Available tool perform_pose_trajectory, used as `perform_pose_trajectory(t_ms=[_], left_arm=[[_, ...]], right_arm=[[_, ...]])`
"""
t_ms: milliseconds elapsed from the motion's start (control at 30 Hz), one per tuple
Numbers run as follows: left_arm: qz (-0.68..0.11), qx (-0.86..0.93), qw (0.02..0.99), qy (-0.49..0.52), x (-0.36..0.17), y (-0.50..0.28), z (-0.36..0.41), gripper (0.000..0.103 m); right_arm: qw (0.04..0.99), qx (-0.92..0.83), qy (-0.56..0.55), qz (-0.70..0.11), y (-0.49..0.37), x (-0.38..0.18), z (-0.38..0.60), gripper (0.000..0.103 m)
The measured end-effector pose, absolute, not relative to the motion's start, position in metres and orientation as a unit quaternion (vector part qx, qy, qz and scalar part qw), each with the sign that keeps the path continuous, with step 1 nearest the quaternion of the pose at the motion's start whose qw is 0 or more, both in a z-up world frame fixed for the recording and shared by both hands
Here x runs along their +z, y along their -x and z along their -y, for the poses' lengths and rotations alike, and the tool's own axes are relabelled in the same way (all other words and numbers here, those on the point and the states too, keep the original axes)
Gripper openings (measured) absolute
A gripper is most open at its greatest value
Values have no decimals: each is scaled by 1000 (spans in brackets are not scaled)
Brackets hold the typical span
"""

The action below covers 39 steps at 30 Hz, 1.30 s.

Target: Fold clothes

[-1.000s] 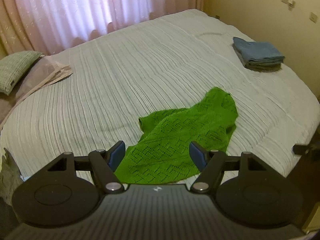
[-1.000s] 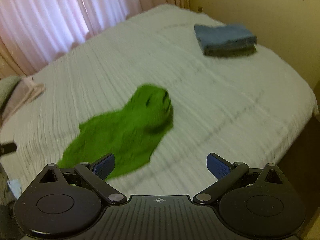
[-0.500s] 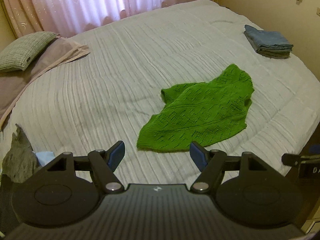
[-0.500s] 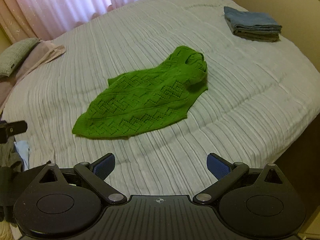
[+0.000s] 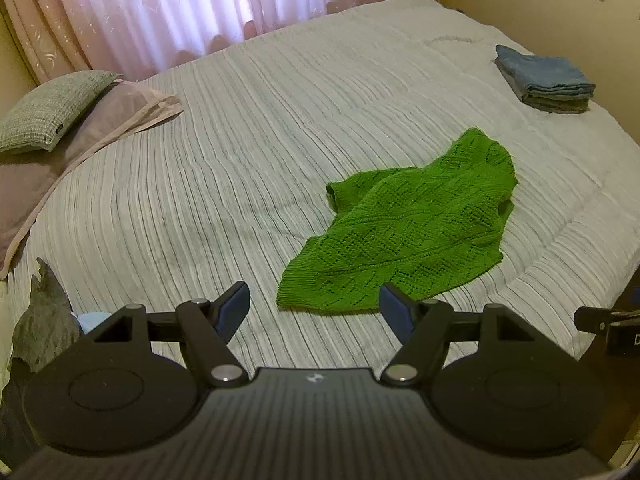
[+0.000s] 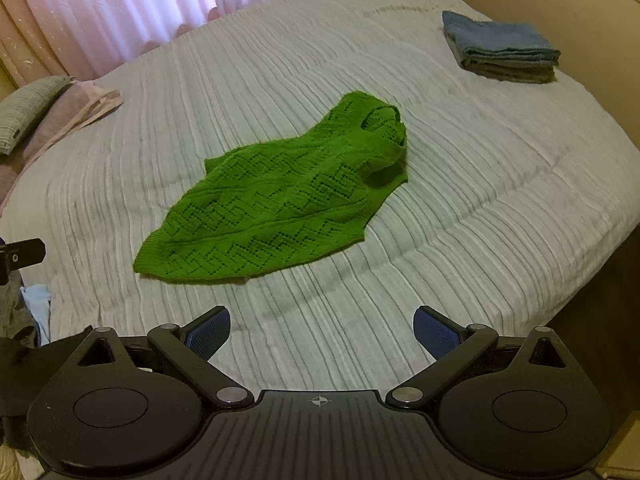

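Green knitwear (image 6: 276, 196) lies crumpled on the bed (image 6: 460, 208), a lacy zigzag-patterned top spread loosely over the pale ribbed cover, roughly in the middle of the near half of the mattress. Its ribbed hem points toward the near edge of the bed, while the far end is bunched and folded over on itself — the right wrist view shows a rolled-over opening there. In the left wrist view the same garment (image 5: 404, 228) sits to the right of centre, with its near hem just beyond the fingertips.

Neither tool touches it. The left gripper (image 5: 314, 308) hangs above the near edge of the bed with its jaws spread wide and nothing between them. The right gripper (image 6: 322, 332) is likewise wide apart and empty, the garment lying beyond it and to its left.

Farther out, a folded blue stack (image 6: 500, 46) rests near the far right corner of the bed, well apart from the green top. At the left side lie a checked grey-green pillow (image 5: 48, 114) and a mauve pillowcase (image 5: 108, 120) beneath it. Pink curtains (image 5: 192, 8) hang behind the bed — a cream wall (image 5: 552, 12) stands to the right. Some dark and light-blue cloth (image 5: 44, 320) is heaped at the near left corner.
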<state>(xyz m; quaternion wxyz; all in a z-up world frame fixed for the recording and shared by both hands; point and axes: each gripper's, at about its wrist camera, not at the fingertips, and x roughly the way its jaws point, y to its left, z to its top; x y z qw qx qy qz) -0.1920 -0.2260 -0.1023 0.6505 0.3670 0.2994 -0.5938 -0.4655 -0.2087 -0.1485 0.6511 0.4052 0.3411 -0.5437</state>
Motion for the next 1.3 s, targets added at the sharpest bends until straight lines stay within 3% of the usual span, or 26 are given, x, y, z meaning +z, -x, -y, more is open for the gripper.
perform_pose_trajectory(t_ms=[400, 800, 933, 1167, 1200, 1233, 1267, 1300], left_arm=[[-337, -523, 700, -350, -119, 243, 285, 68], [-380, -438, 733, -354, -146, 298, 294, 68], [-390, -420, 737, -360, -153, 296, 287, 68], [-398, -402, 735, -373, -172, 280, 287, 68], [-398, -404, 734, -374, -174, 278, 288, 68], [-398, -406, 732, -375, -177, 275, 290, 68], [-397, -410, 729, -378, -180, 272, 291, 68], [-397, -413, 726, -380, -183, 269, 293, 68]], right_arm=[[690, -497, -379, -365, 533, -155, 307, 100], [683, -438, -454, -369, 615, -209, 395, 100], [669, -427, -501, -345, 633, -230, 409, 100], [620, -395, -641, -221, 644, -286, 419, 99], [610, -390, -660, -201, 644, -295, 419, 96], [600, -385, -677, -182, 642, -303, 418, 80], [588, -381, -694, -164, 640, -313, 416, 72], [575, -378, -710, -147, 637, -322, 414, 72]])
